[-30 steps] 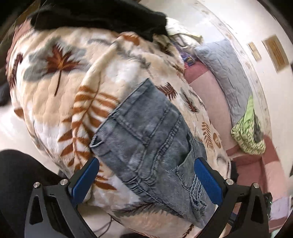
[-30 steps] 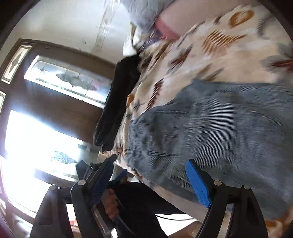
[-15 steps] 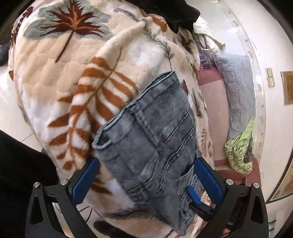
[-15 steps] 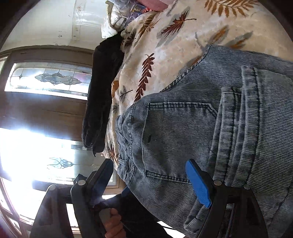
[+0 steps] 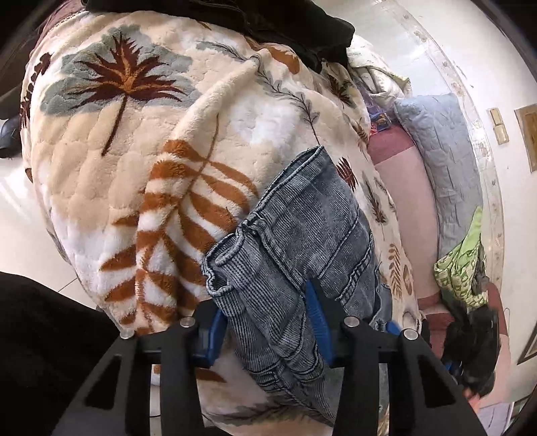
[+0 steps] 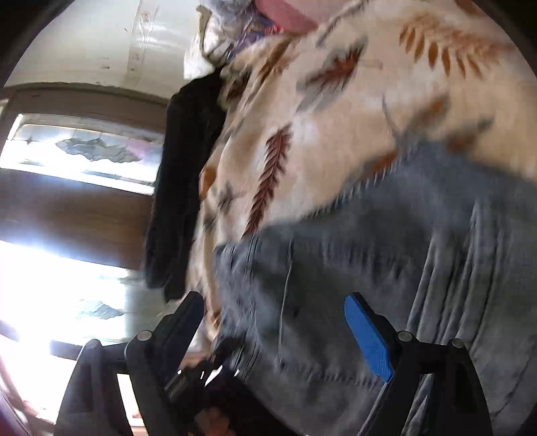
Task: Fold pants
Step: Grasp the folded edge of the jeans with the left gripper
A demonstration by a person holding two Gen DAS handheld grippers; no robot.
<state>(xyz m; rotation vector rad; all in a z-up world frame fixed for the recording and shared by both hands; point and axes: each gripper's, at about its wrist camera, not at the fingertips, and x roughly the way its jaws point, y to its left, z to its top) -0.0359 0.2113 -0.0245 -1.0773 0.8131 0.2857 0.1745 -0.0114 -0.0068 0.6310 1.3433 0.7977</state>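
Observation:
The grey-blue jeans (image 5: 302,241) lie folded on a cream leaf-print blanket (image 5: 151,161). My left gripper (image 5: 268,332) is shut on the jeans at their waistband end, with denim bunched between the blue pads. In the right wrist view the jeans (image 6: 386,268) fill the lower right, blurred by motion. My right gripper (image 6: 278,335) is open and hovers just over the jeans near their edge, holding nothing.
A black garment (image 5: 268,20) lies at the blanket's far end and also shows in the right wrist view (image 6: 181,184). A grey-blue pillow (image 5: 443,151), a pink sheet (image 5: 399,187) and a green cloth (image 5: 463,268) lie to the right. A bright window (image 6: 67,234) is on the left.
My left gripper has closed on the jeans' waistband end; it was open before. The right gripper stays open and is moving over the jeans, so its view is now blurred.

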